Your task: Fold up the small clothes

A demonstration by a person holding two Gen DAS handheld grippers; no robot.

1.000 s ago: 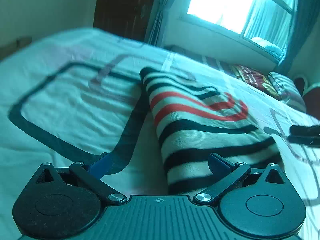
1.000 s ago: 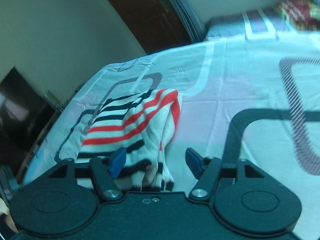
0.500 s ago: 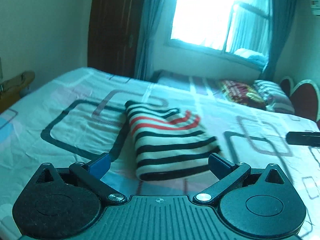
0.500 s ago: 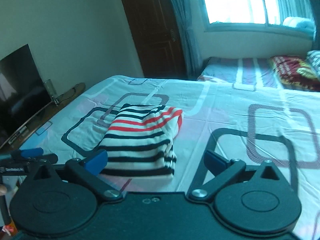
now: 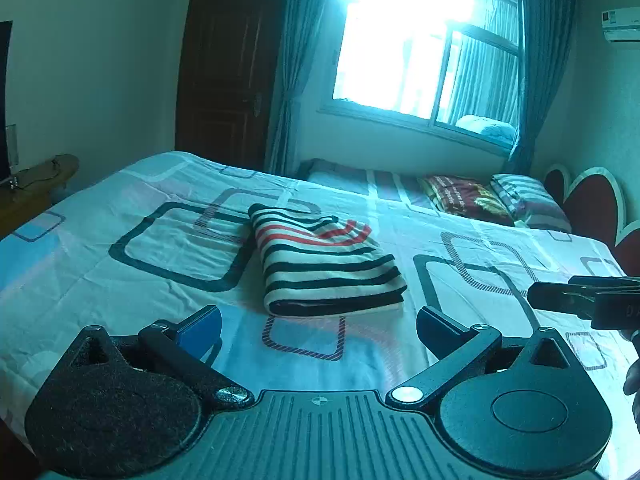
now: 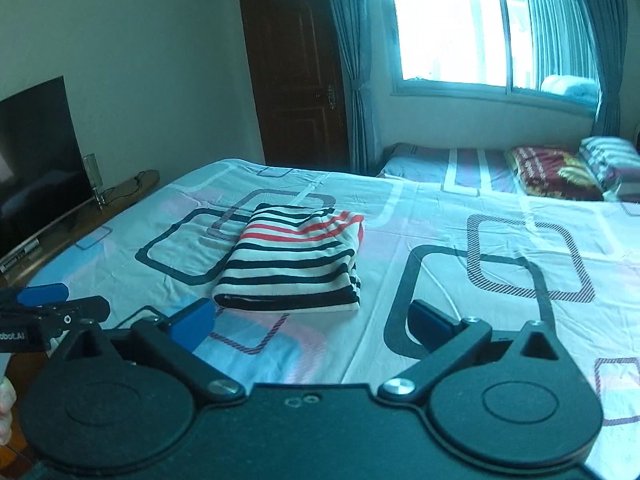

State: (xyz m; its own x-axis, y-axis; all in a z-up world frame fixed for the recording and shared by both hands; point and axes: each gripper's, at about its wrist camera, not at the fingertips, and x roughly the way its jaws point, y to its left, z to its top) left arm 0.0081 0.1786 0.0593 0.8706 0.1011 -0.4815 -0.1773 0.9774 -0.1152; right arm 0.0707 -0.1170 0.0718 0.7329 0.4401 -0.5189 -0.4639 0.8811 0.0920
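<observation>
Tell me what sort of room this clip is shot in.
A home bedroom, most likely. A wide bed with a patterned sheet fills the view, pillows lie at its head, and a curtained window and a TV stand along the walls.

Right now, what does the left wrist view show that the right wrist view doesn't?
Only the left wrist view: the air conditioner, the red headboard, and the right gripper seen from the side.
Only the right wrist view: the TV, and the left gripper from the side.
Both: the folded striped garment lying free on the bed, both grippers open and clear of it, plus door, window and pillows.
</observation>
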